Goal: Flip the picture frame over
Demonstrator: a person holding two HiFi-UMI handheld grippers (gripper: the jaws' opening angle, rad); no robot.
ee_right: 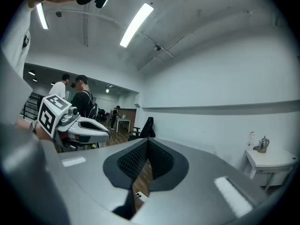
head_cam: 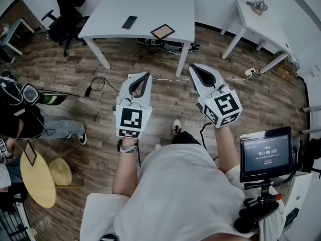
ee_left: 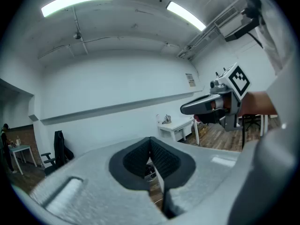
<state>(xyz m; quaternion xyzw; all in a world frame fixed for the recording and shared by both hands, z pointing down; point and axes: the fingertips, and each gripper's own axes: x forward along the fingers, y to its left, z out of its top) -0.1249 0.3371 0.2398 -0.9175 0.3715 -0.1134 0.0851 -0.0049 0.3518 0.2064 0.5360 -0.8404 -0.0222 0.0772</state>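
White surface (head_cam: 150, 4) ahead holds the picture frame (head_cam: 163, 31), likely light and stiff, best pinched edgewise; left tool (head_cam: 144, 78) and right tool (head_cam: 193, 69) closed, empty.

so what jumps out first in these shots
The left gripper and right gripper are held out side by side above the wood floor, both shut and empty. Beyond them, the picture frame lies near the front edge of the white table, a black phone to its left.
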